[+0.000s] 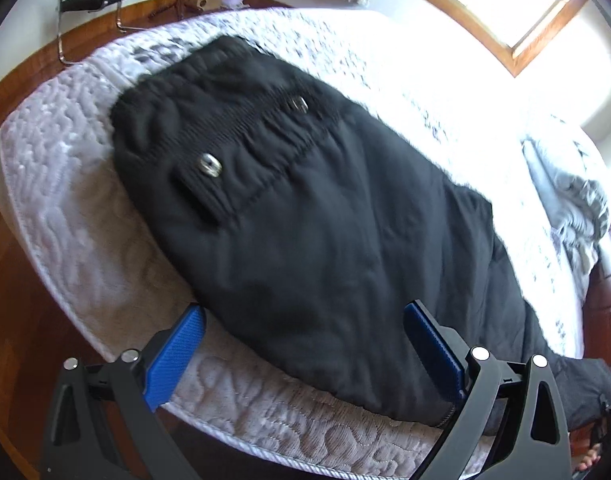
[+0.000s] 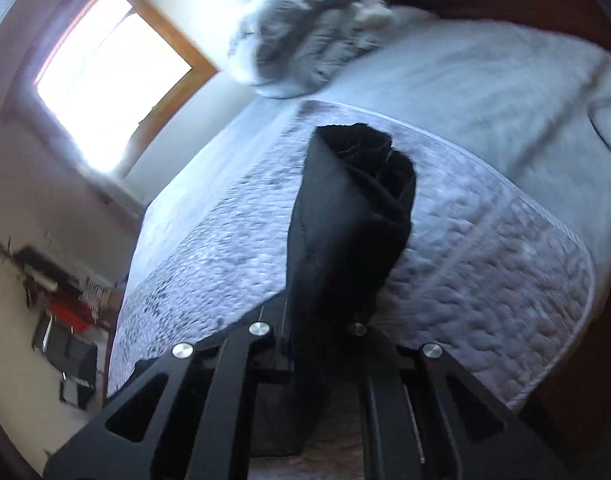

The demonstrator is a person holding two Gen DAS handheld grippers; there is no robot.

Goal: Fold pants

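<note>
Black padded pants are lying on the quilted mattress. Left gripper is hanging released, blue ribbed pads wide. Only the right view shows right gripper clenching the fabric.

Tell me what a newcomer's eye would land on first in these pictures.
The black pants dominate, spread across the quilted white mattress, their elastic waistband with two metal eyelets toward the far end. The right tongs are shut on a pants leg, its fabric rising from the bed, while the left tongs stand open over the pants' near edge. A bright wood-framed window glares behind.
</note>
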